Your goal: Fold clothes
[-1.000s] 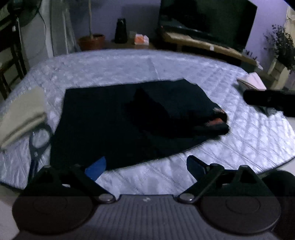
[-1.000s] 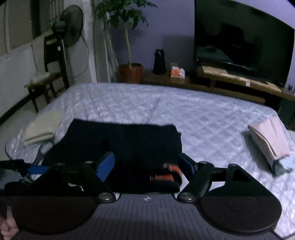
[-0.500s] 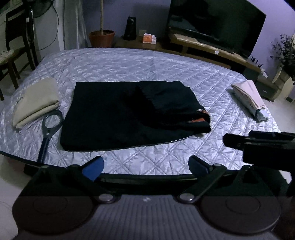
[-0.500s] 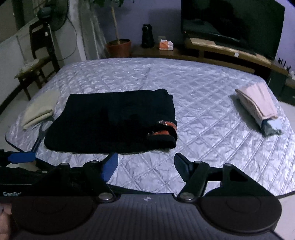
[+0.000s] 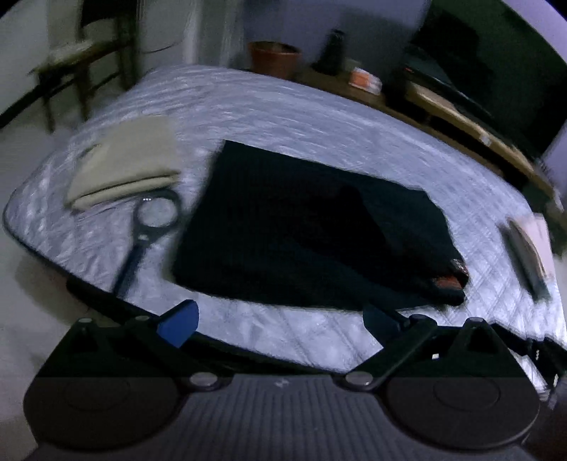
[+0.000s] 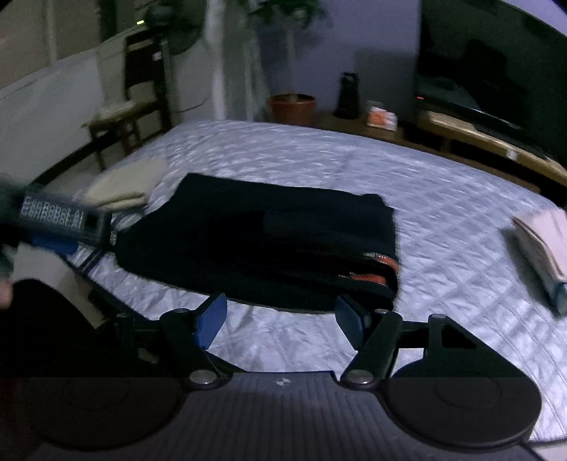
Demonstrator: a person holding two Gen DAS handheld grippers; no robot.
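A folded black fabric garment (image 6: 255,241) lay flat near the front edge of the bed covered with a quilted silver-grey satin spread (image 6: 443,212), its orange-trimmed zipper end (image 6: 375,271) turned toward the right side. The left tool (image 5: 280,321) hung above the near edge of the bed with its blue-padded fingers (image 5: 179,322) spread wide and nothing between them, just short of the garment's front edge. The right tool (image 6: 280,319) was likewise spread wide and empty, its fingers (image 6: 211,319) just in front of the garment's near hem, not touching it. A folded beige cloth (image 5: 127,163) rested at the left corner of the bed, with a black ring-ended handle tool (image 5: 149,227) lying just beside it, between the cloth and the black garment. A folded pink cloth stack (image 6: 542,241) sat well apart at the right edge. Behind the bed stood a terracotta plant pot (image 6: 292,106), a dark television (image 6: 496,64) on a wooden stand, and a standing fan (image 6: 177,21). The left wrist view was blurred.
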